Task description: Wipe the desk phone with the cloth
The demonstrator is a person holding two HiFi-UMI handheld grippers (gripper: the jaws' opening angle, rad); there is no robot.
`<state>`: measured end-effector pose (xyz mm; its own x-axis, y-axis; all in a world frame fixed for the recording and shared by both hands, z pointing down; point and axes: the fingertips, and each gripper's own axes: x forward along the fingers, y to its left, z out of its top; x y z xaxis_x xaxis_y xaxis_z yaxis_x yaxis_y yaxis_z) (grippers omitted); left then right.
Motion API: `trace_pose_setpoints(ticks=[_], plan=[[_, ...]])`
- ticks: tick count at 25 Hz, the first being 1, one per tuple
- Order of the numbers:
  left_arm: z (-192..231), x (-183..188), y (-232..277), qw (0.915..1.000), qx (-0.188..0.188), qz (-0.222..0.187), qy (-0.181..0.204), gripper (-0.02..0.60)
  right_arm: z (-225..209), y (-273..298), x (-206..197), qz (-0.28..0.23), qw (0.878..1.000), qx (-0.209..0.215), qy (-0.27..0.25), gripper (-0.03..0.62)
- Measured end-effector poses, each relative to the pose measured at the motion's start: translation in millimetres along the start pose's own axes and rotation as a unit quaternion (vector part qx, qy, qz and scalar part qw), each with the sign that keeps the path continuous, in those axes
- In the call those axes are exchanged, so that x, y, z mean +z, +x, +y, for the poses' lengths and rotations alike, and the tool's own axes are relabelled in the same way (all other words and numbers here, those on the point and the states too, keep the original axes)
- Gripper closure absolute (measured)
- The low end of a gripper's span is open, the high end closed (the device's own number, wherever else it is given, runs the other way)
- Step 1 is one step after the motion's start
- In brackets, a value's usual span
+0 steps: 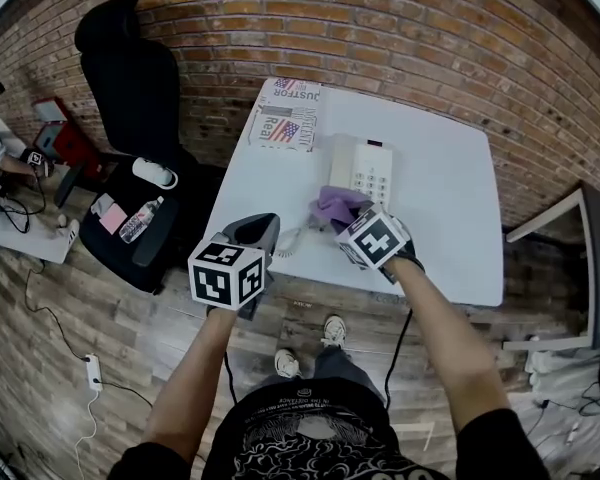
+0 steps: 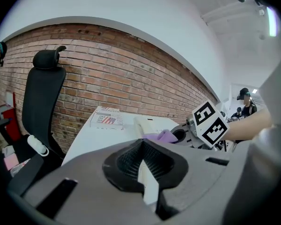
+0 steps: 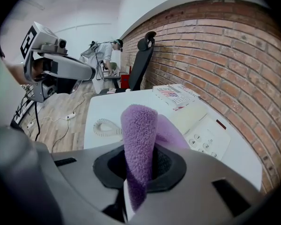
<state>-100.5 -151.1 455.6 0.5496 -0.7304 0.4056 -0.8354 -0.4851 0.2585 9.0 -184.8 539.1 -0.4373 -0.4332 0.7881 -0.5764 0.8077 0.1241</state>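
Far to the left of the phone stands a black office chair (image 1: 130, 88), and on its seat lies a water bottle (image 1: 140, 220). Nearer to the phone, but still left of it, the left tool (image 2: 147, 172) is held over the near left corner of the white table (image 1: 450, 208); its jaws are pressed together and nothing is between them. Behind it, to the far left of the phone, a printed booklet (image 1: 285, 116) lies flat on the table by the brick wall. Just left of the phone's near end, the coiled cord (image 1: 290, 240) rests on the table. The right tool (image 3: 140, 172) is in front of the phone, and its jaws pinch a fold of the purple cloth (image 3: 139, 139), which stands up between them. The rest of the cloth hangs at the near left end of the phone (image 1: 365, 168), on the handset side; whether it touches the phone I cannot tell. The phone itself is cream white, and it lies in the middle of the table.
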Motion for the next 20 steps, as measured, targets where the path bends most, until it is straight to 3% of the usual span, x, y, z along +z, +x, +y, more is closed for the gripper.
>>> trace_pose_setpoints(ticks=[10, 20], plan=[[-2, -11, 0, 0.9994, -0.03, 0.015, 0.01, 0.575, 13, -4, -9, 0.003, 1.0, -0.013, 0.017, 0.549], [-5, 11, 20, 0.9985, -0.052, 0.007, 0.015, 0.575, -29, -47, 25, -0.026, 0.998, -0.054, 0.007, 0.549]])
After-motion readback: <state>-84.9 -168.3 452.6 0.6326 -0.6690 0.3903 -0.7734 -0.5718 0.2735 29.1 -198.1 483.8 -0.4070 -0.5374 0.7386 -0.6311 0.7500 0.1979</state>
